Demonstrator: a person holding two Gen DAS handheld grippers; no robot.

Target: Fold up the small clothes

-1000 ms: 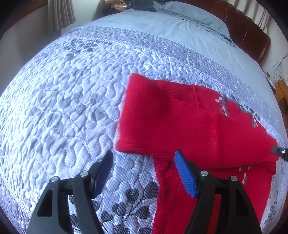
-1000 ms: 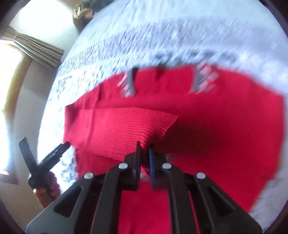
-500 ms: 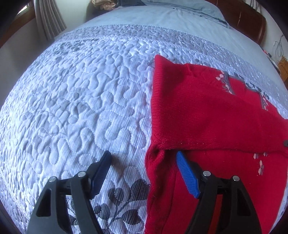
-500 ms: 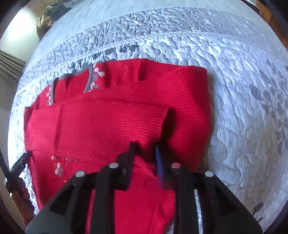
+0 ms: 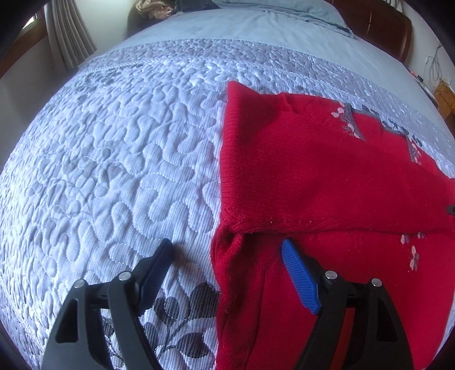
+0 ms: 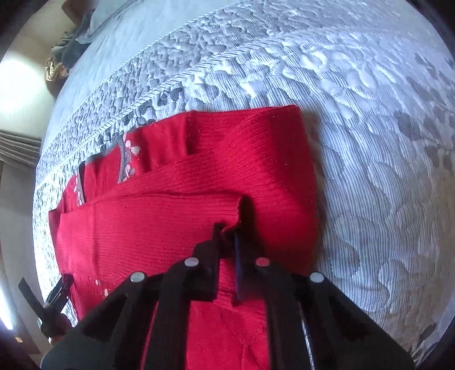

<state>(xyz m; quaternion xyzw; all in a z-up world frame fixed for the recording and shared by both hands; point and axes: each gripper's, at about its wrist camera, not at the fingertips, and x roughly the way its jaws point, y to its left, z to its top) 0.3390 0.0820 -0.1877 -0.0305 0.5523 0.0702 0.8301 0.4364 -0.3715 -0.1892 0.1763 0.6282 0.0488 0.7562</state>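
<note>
A small red knitted sweater with grey trim and pink flowers lies on the quilted bedspread; it also shows in the right wrist view. One sleeve is folded across its chest. My left gripper is open and empty, straddling the sweater's left edge just above the fabric. My right gripper is shut on the cuff of the folded sleeve, holding it over the sweater's right side. The left gripper also shows at the far left of the right wrist view.
The grey-and-white quilt covers the bed around the sweater. A blue sheet and pillow lie beyond, with a brown headboard at the far right. Curtains hang at the far left. Crumpled clothes lie at the bed's far end.
The right gripper has carried the sleeve cuff across the chest to the sweater's right side. The left gripper has shifted so that the sweater's left edge lies between its open fingers.
</note>
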